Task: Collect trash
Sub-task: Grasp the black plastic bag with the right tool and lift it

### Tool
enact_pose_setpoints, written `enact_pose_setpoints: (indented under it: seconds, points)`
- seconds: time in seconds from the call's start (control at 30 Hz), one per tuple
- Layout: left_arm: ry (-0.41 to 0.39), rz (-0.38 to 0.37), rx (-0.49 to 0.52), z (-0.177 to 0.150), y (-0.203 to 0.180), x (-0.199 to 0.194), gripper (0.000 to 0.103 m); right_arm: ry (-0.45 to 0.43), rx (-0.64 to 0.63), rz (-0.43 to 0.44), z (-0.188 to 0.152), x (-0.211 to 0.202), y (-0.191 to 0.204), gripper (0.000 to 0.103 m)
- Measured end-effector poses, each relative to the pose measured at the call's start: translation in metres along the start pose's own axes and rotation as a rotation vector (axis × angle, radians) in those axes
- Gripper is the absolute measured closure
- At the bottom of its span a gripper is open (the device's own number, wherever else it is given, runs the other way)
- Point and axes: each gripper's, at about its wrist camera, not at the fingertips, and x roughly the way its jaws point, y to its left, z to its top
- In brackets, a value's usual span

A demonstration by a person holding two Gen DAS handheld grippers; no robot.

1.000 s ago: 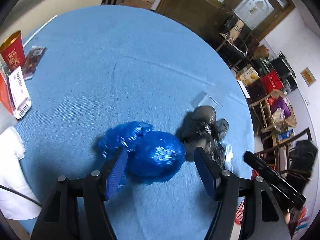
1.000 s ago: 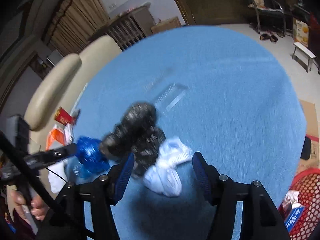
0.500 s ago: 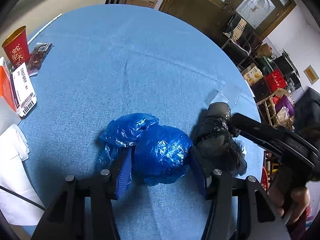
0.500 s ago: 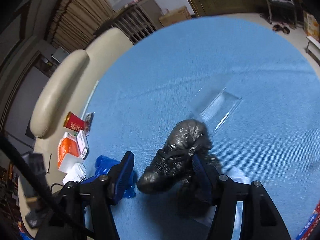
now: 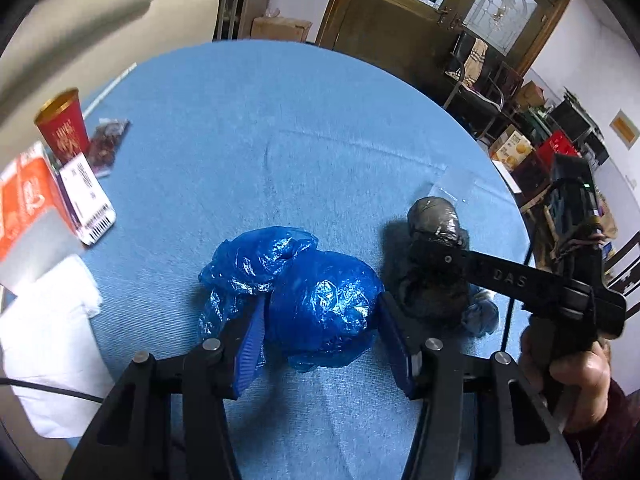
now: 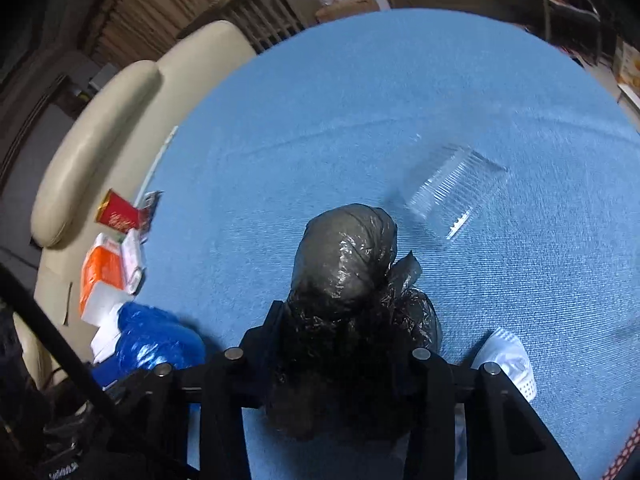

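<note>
Left gripper (image 5: 322,338): fingers narrowed against the blue bag (image 5: 320,312), which sits between them on the counter (image 5: 320,128). Right gripper (image 6: 340,364): fingers clamping the black bag (image 6: 344,268), whose long axis runs away from them, just right of the blue bag.

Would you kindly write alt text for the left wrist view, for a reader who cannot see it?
The left gripper closes its blue-padded fingers around a crumpled blue plastic bag on a round table with a blue cloth. Just right of it, the hand-held right gripper grips a black plastic bag. A red paper cup and an orange box stand at the left edge.
</note>
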Motion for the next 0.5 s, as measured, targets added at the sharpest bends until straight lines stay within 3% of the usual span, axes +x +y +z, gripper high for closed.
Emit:
enact_pose_setpoints:
  seconds: [0.27, 0.5]
  points:
    - [-0.038, 0.088, 0.067, -0.002, -0.020, -0.014, 0.046, -0.106, -0.042, 0.076, -0.014, -0.056, 0.000, 0.059]
    - [-0.065, 0.122, 0.114, -0.010, -0.039, -0.024, 0.046, -0.172, -0.057, 0.107, -0.032, -0.097, -0.012, 0.059]
